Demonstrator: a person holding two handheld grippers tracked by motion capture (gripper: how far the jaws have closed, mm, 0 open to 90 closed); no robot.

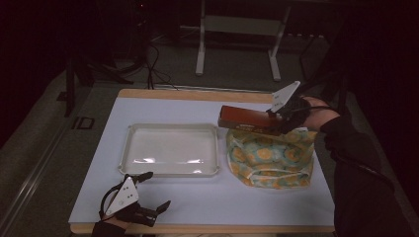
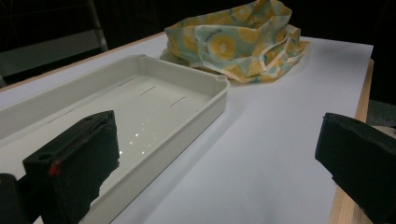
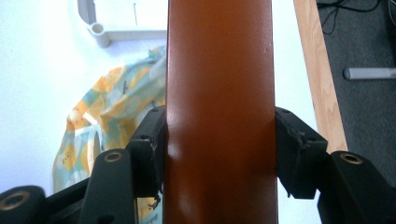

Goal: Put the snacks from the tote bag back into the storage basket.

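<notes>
My right gripper (image 1: 277, 118) is shut on a long reddish-brown box (image 1: 244, 118), held level above the far edge of a yellow-and-teal patterned cloth bag (image 1: 271, 157). In the right gripper view the box (image 3: 219, 93) runs up between the jaws, with the bag (image 3: 102, 126) below at left. A white tray (image 1: 170, 148) lies empty at the table's middle. My left gripper (image 1: 155, 190) rests open near the front left edge, nothing between its fingers. The left gripper view looks past its jaws at the tray (image 2: 196, 112) and the bag (image 2: 238, 39).
The white tabletop (image 1: 207, 202) has a wooden rim along its edges. Beyond the far edge stand a metal stand's legs (image 1: 200, 54) and cables (image 1: 153, 64) on the dark floor. A dark sleeve (image 1: 360, 168) reaches in along the right side.
</notes>
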